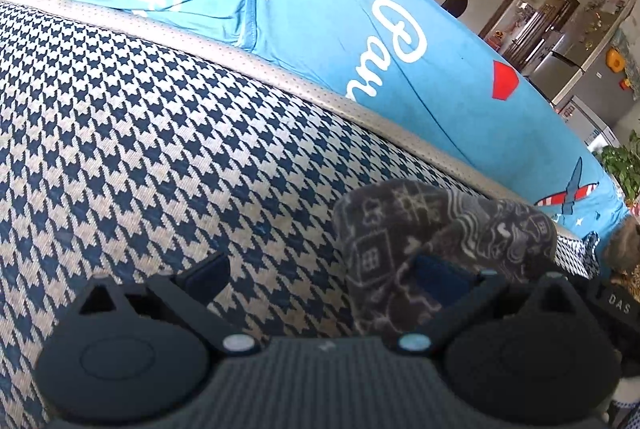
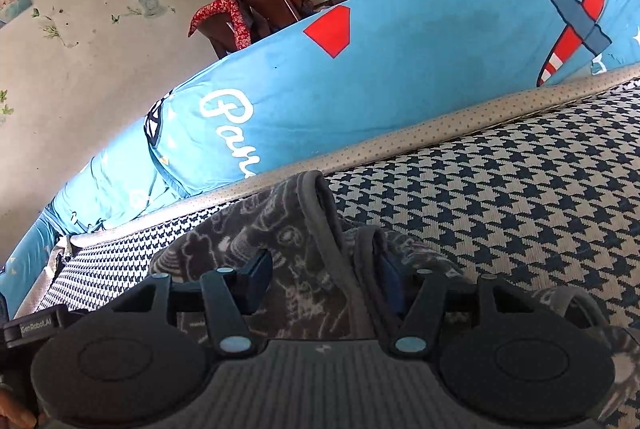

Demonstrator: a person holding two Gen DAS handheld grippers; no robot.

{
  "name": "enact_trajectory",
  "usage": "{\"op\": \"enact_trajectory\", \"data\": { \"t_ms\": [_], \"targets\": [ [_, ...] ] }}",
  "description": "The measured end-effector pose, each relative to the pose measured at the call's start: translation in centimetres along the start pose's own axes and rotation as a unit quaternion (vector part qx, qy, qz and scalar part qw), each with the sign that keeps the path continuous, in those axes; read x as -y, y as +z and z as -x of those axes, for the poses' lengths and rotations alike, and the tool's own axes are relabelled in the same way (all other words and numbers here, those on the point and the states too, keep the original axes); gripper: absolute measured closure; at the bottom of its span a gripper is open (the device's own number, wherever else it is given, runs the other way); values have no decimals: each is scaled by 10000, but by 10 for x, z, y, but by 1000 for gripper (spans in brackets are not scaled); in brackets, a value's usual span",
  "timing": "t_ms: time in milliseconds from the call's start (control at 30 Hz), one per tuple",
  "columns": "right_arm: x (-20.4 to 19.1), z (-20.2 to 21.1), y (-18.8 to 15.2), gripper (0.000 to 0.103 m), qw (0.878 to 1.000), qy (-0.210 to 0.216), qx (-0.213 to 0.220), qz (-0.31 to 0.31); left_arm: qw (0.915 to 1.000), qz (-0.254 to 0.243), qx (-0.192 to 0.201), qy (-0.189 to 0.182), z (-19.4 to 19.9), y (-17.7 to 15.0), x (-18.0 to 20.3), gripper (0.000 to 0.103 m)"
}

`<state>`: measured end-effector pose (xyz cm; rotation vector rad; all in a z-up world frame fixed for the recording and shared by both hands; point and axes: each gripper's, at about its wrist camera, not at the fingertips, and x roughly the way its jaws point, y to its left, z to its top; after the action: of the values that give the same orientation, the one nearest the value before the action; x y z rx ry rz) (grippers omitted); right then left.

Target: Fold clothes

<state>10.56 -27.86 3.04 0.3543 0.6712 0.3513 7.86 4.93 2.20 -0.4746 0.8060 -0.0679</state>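
My left gripper [image 1: 320,277] lies low over the houndstooth cushion [image 1: 140,133], its fingers spread wide apart; the left pad sits on bare weave, while the right pad [image 1: 436,279] is tucked into a rolled-up lump of the dark grey printed garment [image 1: 440,229], which bunches over and around that one finger rather than passing between the two. So nothing is clamped there, as far as I can judge. Ahead of the tool runs the cushion's pale piped edge [image 1: 280,69], and beyond it the blue printed sofa cover [image 1: 360,29]. My right gripper [image 2: 324,277] is also parted, though less widely, and the same garment [image 2: 280,229] rises between its fingers as a soft ridge, with a thick grey hem band [image 2: 320,213] running up the middle and a second fold hugging the right finger. The pads flank the cloth but I cannot tell whether they press it. The fabric looks light, limp and fleecy; I judge it will sag and slide off a single finger, so it wants a firm pinch. The stitched hem looks the best hold, being thicker and less likely to slip, one corner to each gripper.
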Motion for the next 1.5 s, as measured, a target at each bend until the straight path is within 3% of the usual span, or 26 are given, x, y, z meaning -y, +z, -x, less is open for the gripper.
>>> {"op": "enact_trajectory", "data": {
  "t_ms": [100, 167, 267, 467, 700, 833, 933, 1067, 1267, 1500],
  "targets": [
    [1, -3, -1, 51, 10000, 28, -17, -16, 9999, 89, 15, 47, -6, 4, -3, 0],
    [3, -3, -2, 78, 10000, 34, 8, -90, 9999, 141, 12, 62, -10, 7, -3, 0],
    [7, 1, -3, 88, 9996, 46, 106, -244, 9995, 305, 67, 75, -13, 11, -4, 0],
    [6, 29, 5, 91, 9975, -57, 683, -154, 9997, 178, 168, 1, -24, 18, 4, 0],
    [15, 1, -12, 91, 9964, -830, 164, -1, 9998, -93, 91, 122, -39, 13, 16, 0],
    [15, 0, -13, 88, 9952, -966, 143, 62, 9998, 198, -57, -9, -45, 12, 7, 0],
    [17, 6, -13, 84, 9951, -959, 229, -66, 9999, 35, -28, 145, -45, 10, 11, 0],
    [2, 25, -13, 78, 9924, -1091, 472, 324, 9998, -28, -10, 207, -47, 10, 14, 0],
    [-22, 65, -20, 78, 9938, -821, 704, 267, 9998, -53, -10, 213, -47, 10, 15, 0],
    [-61, 93, -62, 78, 9975, -282, 425, 492, 9998, -83, -37, 195, -45, 12, 14, 0]
  ]
}}
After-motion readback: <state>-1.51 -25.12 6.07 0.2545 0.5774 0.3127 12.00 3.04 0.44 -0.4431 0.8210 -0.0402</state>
